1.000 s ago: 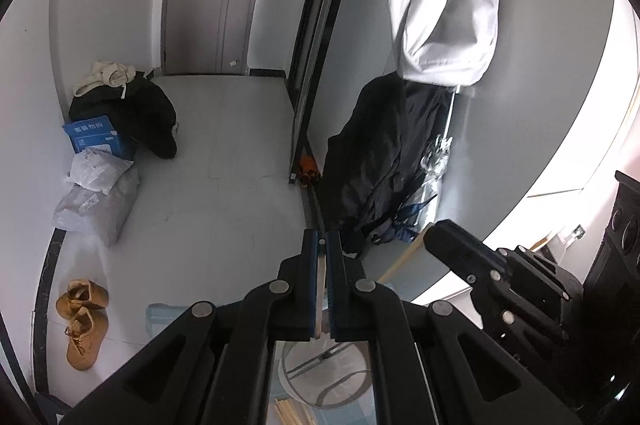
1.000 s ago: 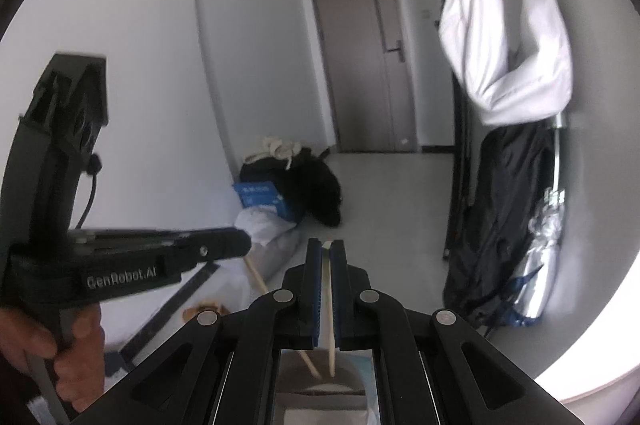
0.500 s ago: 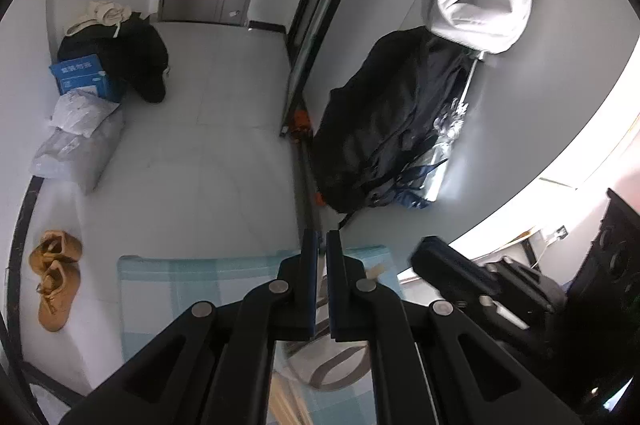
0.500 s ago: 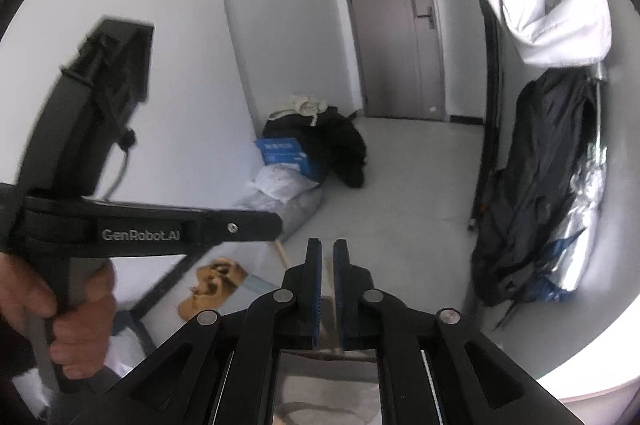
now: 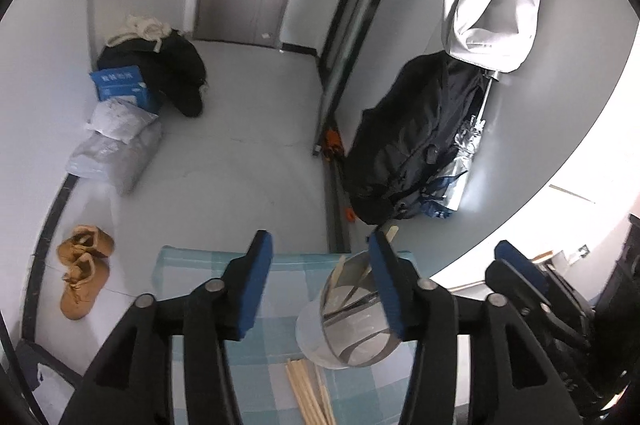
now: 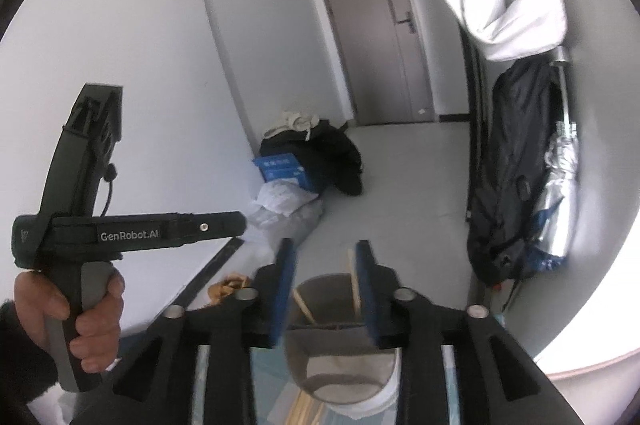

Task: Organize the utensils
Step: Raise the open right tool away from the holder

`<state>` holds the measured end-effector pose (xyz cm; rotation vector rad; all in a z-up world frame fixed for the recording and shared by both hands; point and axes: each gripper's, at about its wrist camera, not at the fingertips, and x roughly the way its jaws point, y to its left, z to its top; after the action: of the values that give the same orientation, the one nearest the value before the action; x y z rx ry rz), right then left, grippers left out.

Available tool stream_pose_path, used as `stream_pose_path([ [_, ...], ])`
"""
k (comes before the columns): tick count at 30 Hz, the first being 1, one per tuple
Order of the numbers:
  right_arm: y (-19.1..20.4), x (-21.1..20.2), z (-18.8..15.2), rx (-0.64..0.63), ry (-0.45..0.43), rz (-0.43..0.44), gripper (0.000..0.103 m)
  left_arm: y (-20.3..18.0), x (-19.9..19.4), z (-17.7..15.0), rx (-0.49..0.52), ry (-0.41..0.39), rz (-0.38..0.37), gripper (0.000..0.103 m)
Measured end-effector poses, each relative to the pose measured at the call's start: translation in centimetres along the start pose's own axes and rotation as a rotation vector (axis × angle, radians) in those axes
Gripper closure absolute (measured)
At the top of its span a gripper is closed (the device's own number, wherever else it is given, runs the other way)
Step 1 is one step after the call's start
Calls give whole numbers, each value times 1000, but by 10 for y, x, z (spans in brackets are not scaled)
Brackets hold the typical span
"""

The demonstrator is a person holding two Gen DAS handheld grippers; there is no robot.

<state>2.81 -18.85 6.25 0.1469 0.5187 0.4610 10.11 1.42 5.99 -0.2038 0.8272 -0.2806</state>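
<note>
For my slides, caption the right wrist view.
Right gripper, jaws just opened, above a metal cup holding wooden chopsticks.

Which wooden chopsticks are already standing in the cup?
The ones leaning upright inside the metal cup, like this chopstick; the other chopsticks lie flat on the checked cloth.

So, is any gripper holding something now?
No. Left gripper and right gripper have just been opening; the chopsticks stand in the cup.
</note>
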Motion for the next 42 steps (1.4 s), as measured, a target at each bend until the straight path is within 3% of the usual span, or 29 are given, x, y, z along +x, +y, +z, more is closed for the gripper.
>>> stream_pose_path([
  [3, 3, -15, -5, 15, -23, -23, 54, 1, -12, -6, -6, -34, 17, 43],
  [11, 12, -46, -26, 36, -52, -90, 39, 0, -37, -27, -1, -86, 83, 39],
  [17, 18, -61, -43, 59, -77, -109, 31, -4, -52, -49, 15, -156, 132, 21],
  [21, 22, -65, -56, 57, -78, -125, 22, -7, -55, -61, 37, -200, 162, 20],
  [24, 24, -67, -67, 55, -69, -131, 22, -5, -60, -71, 32, -251, 188, 19],
  [27, 26, -69, -79, 56, -59, -130, 22, -2, -59, -78, 27, -267, 203, 11],
  [42, 21, -52, -132, 77, 56, -169, 22, 22, -29, -123, -21, -259, 255, 10],
])
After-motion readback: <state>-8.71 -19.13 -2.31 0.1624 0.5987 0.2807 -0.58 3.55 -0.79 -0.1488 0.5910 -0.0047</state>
